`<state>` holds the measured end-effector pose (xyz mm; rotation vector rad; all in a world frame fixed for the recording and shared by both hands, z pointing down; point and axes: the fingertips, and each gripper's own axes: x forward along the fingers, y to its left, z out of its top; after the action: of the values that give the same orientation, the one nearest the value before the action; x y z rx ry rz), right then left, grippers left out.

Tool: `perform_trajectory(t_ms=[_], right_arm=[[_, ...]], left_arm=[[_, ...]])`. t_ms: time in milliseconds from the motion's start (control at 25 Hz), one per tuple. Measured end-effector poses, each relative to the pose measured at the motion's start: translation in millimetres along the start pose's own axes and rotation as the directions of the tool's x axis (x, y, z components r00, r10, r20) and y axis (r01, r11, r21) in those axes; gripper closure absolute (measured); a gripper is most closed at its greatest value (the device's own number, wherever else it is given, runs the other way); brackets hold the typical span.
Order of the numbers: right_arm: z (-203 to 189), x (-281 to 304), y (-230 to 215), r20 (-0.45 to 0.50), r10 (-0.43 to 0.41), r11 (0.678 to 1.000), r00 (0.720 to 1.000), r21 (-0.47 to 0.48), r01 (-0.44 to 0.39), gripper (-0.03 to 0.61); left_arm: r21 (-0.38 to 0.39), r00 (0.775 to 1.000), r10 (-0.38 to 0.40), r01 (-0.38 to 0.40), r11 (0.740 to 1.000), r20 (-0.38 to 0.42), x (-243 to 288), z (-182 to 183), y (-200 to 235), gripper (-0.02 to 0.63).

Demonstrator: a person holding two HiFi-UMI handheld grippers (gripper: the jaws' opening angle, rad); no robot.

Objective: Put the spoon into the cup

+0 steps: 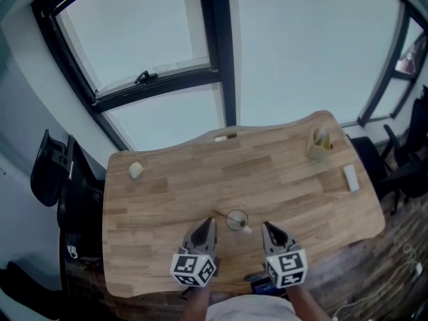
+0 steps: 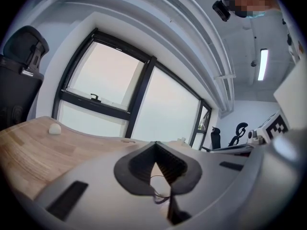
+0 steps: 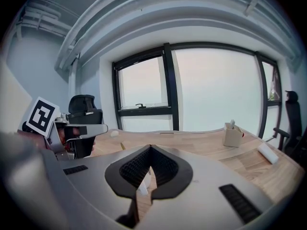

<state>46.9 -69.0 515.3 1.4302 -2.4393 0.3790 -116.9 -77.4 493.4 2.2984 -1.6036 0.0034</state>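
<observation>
Two tools sit low at the near edge of the surface, one in each hand. The left tool (image 1: 210,222) has its jaws pressed together with nothing between them. The right tool (image 1: 267,227) also has its jaws meeting at the tips and pinches nothing. Both point towards the single cup (image 1: 236,219), which stands on the surface just ahead of them and between their tips, touching neither. One spoon (image 1: 219,214) rests in that cup, its thin handle slanting out over the left rim; its bowl is too small to make out.

Four other things lie well apart on the surface (image 1: 167,199). There is one pale round lump (image 1: 136,170) near the left edge. One tan box (image 1: 319,144) with small items standing in it sits at the far right, and one white block (image 1: 350,178) lies just nearer than it. One small flat piece (image 1: 225,137) lies at the far edge.

The surface is light wood planks with a wavy far edge. Beyond it are large windows (image 1: 147,25) in dark frames. One black chair (image 1: 50,169) stands to the left, and more dark chairs (image 1: 401,159) stand to the right.
</observation>
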Motion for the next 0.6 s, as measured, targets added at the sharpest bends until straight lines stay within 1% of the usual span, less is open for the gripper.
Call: perform_trajectory(t_ms=[120,240,320,400,520,600], right_arm=[[0.7,-5.9,4.0,0.000,0.006,1.000,1.000,-0.014,-0.006,0.581],[8.2,-14.5,13.8,-0.027,0.016,0.999,1.000,-0.036,-0.017,0.581],[9.6,-18.0,18.1,-0.029,0.023,0.999,0.999,-0.043,-0.024,0.581],[8.5,-21.8,20.6,-0.030,0.026,0.999,0.999,-0.045,-0.027,0.581],[7.7,-24.9,19.2,-0.019,0.022,0.999,1.000,-0.043,-0.023,0.581],[8.2,-25.8,17.9,-0.012,0.018,0.999,1.000,-0.043,-0.018,0.581]], left_arm=[[0.020,1.000,-0.003,0.003,1.000,-0.006,-5.5,0.5,-5.9,0.614],[0.056,1.000,0.013,-0.013,0.998,-0.014,-11.4,-0.4,-8.0,0.614],[0.060,1.000,0.012,-0.011,0.998,-0.011,-14.9,-0.1,-9.2,0.614],[0.042,1.000,-0.012,0.013,0.999,-0.007,-17.2,0.1,-12.3,0.614],[-0.013,0.998,-0.064,0.064,0.998,0.012,-18.2,2.6,-18.0,0.614],[-0.018,0.998,-0.068,0.068,0.998,0.015,-18.5,3.7,-18.5,0.614]])
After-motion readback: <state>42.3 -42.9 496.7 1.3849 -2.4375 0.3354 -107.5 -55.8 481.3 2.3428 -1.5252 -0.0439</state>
